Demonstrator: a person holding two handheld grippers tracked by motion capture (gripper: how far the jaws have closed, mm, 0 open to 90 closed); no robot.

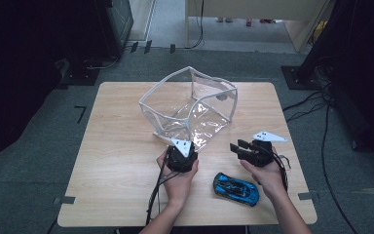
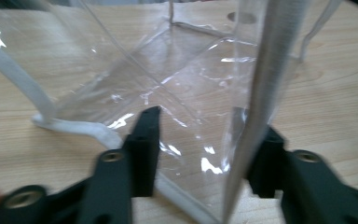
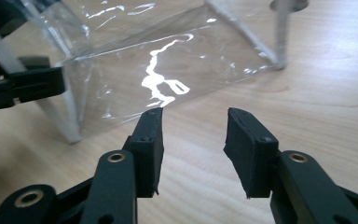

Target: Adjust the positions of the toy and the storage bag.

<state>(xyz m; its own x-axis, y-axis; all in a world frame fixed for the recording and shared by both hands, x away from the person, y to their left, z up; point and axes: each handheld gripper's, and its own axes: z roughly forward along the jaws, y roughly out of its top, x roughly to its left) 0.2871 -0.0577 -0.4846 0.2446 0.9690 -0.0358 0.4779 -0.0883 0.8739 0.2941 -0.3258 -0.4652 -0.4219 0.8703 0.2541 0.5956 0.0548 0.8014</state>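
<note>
A clear plastic white-edged bag (image 1: 190, 105) is sitting mid-table (image 1: 117, 185); a blue toy car (image 1: 236, 188) is lying nearer, to its right.

The table (image 1: 117, 161) was pale wood with a fine, light-brown grain. On it stood a bag (image 1: 190, 105) of clear, colourless plastic, edged all round in white piping; glare showed as white streaks on its panels. At five o'clock from the bag lay a toy car (image 1: 236, 188), bright blue with black windows and black trim. The left gripper (image 1: 181, 155) and the right gripper (image 1: 248, 150) were both black, each topped with a pale grey three-cornered plate. In the gripper views their jaws were matt black, with brass-coloured rings around the screw holes. Black cables (image 1: 155, 195) trailed from the grippers. The floor (image 1: 39, 161) around the table was dull grey.
</note>
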